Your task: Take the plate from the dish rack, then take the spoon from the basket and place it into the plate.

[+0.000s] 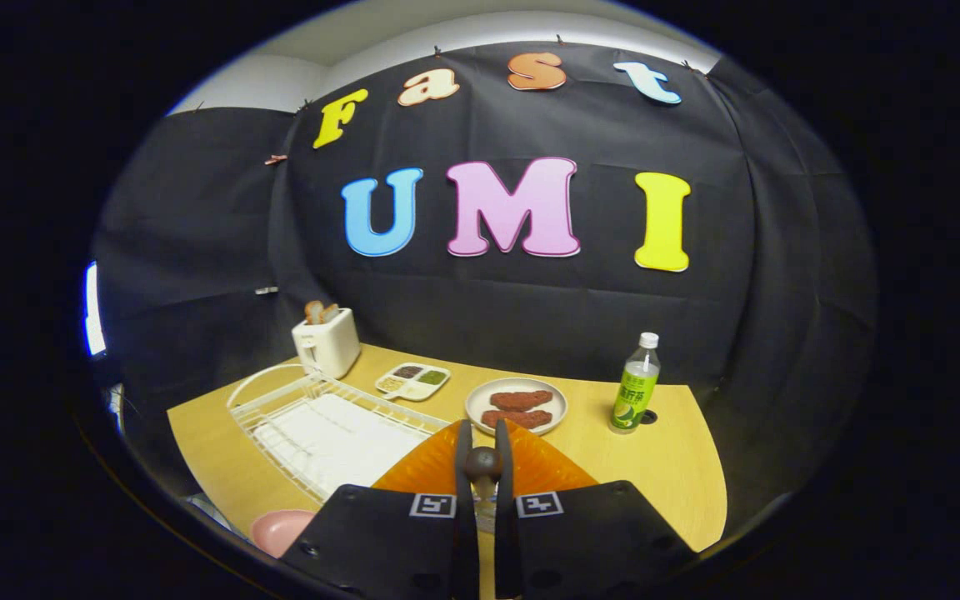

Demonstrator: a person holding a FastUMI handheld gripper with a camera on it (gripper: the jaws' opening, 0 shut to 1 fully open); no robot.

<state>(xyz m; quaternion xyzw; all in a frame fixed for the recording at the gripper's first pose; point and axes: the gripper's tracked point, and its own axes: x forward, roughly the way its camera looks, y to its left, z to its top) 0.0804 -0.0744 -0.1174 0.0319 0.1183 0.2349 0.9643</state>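
My gripper point(484, 454) is shut on the spoon point(484, 463), whose dark rounded end shows pinched between the two fingertips. Right behind the fingers lies the ribbed orange basket point(413, 473), spreading out to both sides of them. The pink plate point(278, 530) rests on the wooden table point(663, 475), low down beside the left finger's body and in front of the white wire dish rack point(322, 429). The rest of the spoon is hidden by the fingers.
Beyond the basket stands a white plate with brown patties point(517, 406). A green bottle point(636, 385) is to its right. A white toaster point(327, 342) and a small sauce tray point(413, 381) stand at the back, near the rack.
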